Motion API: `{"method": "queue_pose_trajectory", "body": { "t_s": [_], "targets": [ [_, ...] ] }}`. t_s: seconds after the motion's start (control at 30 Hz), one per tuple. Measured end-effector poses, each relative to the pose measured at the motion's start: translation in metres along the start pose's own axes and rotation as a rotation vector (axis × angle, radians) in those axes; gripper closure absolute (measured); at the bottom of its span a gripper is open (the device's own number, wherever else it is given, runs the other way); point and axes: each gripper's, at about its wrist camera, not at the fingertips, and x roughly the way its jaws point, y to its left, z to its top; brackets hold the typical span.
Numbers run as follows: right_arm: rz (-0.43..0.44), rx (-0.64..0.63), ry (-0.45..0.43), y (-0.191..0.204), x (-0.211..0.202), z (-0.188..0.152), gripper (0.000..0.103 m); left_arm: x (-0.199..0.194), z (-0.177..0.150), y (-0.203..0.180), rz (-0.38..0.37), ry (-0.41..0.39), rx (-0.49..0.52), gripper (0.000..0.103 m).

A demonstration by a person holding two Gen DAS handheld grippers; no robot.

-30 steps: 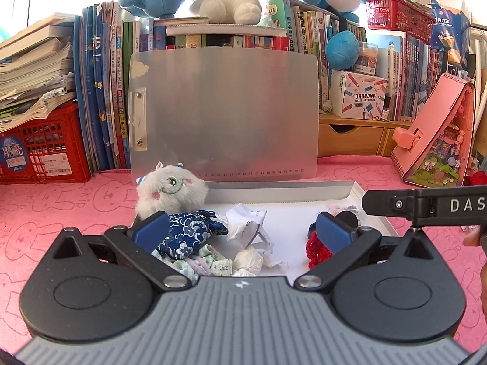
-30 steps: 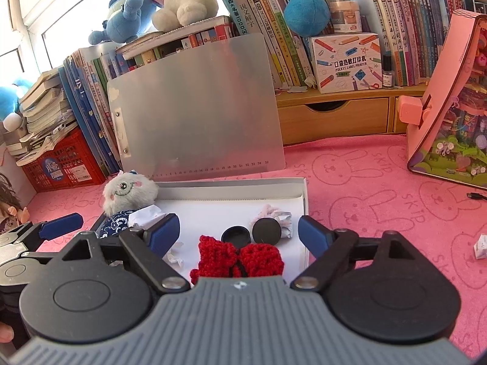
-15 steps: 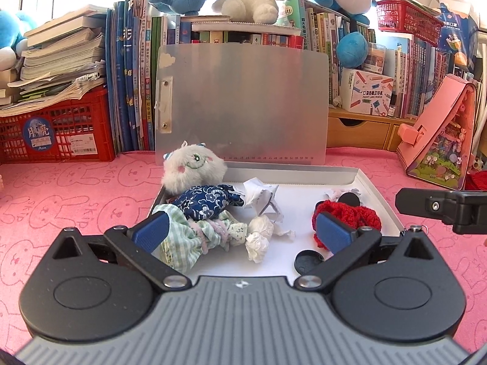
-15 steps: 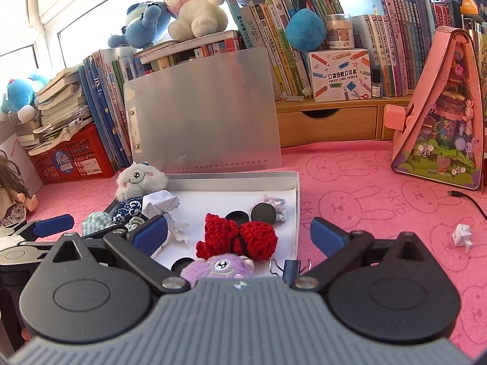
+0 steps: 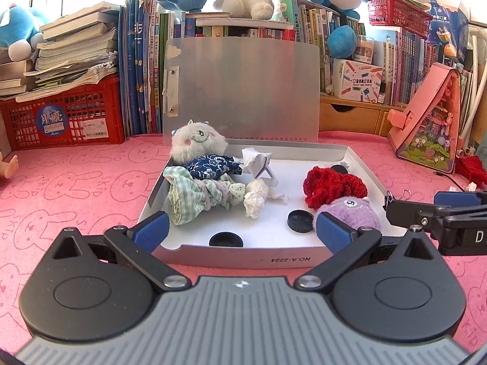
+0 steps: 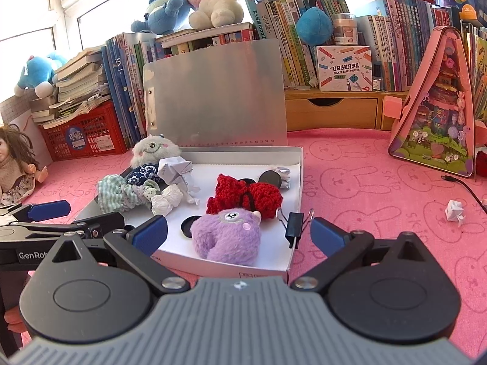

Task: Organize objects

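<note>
A shallow white box [image 5: 243,258] [image 6: 296,164] lies on the pink mat. It holds a white plush [image 5: 196,143], a blue floral pouch [image 5: 210,167], a green checked cloth [image 5: 194,197], crumpled paper [image 5: 257,197], a red knitted piece [image 5: 331,185] [image 6: 243,194], a purple plush [image 5: 350,213] [image 6: 228,234] and black caps [image 5: 299,220]. A black binder clip [image 6: 293,223] sits on the box's right rim. My left gripper [image 5: 240,232] is open and empty at the box's near edge. My right gripper [image 6: 239,232] is open and empty, just before the purple plush.
A translucent clipboard [image 5: 243,91] stands behind the box against books. A red crate [image 5: 64,115] is far left, a pink toy house [image 5: 426,127] far right. A crumpled paper [image 6: 455,210] and a cable [image 6: 465,185] lie right; a doll [image 6: 15,167] sits left.
Both grippers have drawn back from over the box toward its near edge. The purple plush, the near caps and the binder clip have come into view. Both stay open.
</note>
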Motion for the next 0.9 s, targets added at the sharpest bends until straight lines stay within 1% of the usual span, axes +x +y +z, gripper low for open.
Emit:
{"method": "queue_pose_trajectory", "body": {
  "t_s": [0.13,0.27,0.43,0.77,0.9],
  "targets": [
    [0.002,-0.020,0.002,0.004,-0.005,-0.011,0.000,-0.006,-0.014,0.000,0.013,0.013,0.003,0.000],
    [-0.002,-0.040,0.017,0.006,-0.006,-0.024,0.000,-0.007,-0.028,0.002,0.027,0.042,-0.009,0.000],
    [-0.016,-0.062,0.041,0.008,-0.005,-0.039,0.000,-0.010,-0.045,0.002,0.067,0.059,-0.006,0.000],
    [-0.018,-0.079,0.081,0.013,-0.006,-0.063,0.000,-0.013,-0.060,0.003,0.080,0.104,-0.007,0.000],
    [-0.029,-0.101,0.084,0.017,-0.006,-0.070,0.000,-0.011,-0.065,0.004,0.082,0.126,-0.013,0.000]
  ]
}}
